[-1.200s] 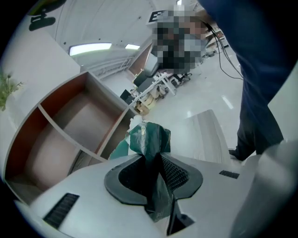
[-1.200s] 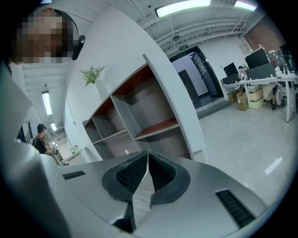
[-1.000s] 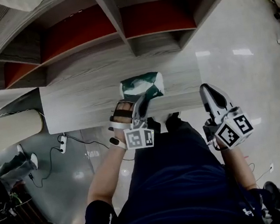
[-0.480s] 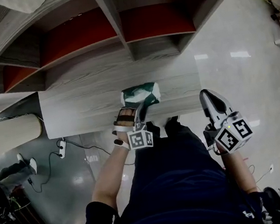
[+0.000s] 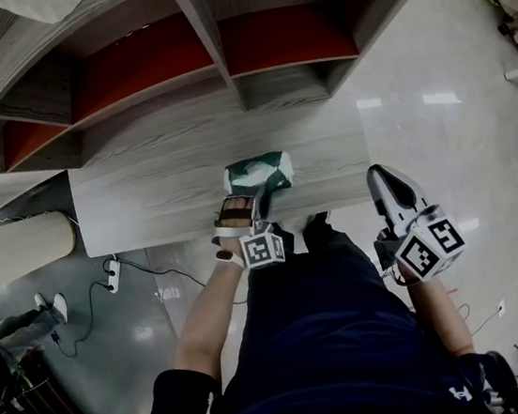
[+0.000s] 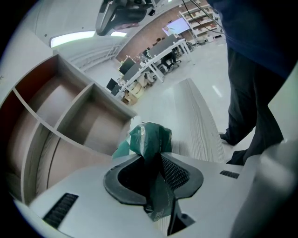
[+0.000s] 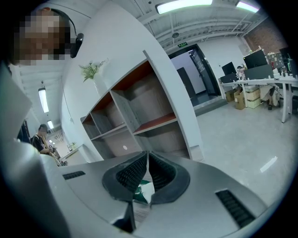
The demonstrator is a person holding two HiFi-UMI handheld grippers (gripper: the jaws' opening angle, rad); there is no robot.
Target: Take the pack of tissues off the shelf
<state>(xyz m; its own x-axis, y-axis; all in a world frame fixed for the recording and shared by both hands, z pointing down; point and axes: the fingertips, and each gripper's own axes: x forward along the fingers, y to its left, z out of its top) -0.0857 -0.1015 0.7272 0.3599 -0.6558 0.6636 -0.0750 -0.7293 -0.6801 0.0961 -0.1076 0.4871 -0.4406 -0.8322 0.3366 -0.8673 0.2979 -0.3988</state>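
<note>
left tongs (image 6: 152,157): opening, pinched crumpled wrapper end of pack of tissues (image 5: 257,173) | right tongs (image 7: 147,160): closed, empty | handling: judged light, soft, slippery film; firmer hold across body

looks like an open-plan office: rows of white desks (image 7: 263,86) with monitors (image 7: 257,59), shiny floor (image 5: 439,140), strip lights (image 7: 181,6) overhead.

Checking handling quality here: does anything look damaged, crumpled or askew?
The green pack of tissues looks crumpled. The left tongs, jaws opening, have only a bunched fold of its wrapper between them, not its body. Nothing looks torn or spilled.
</note>
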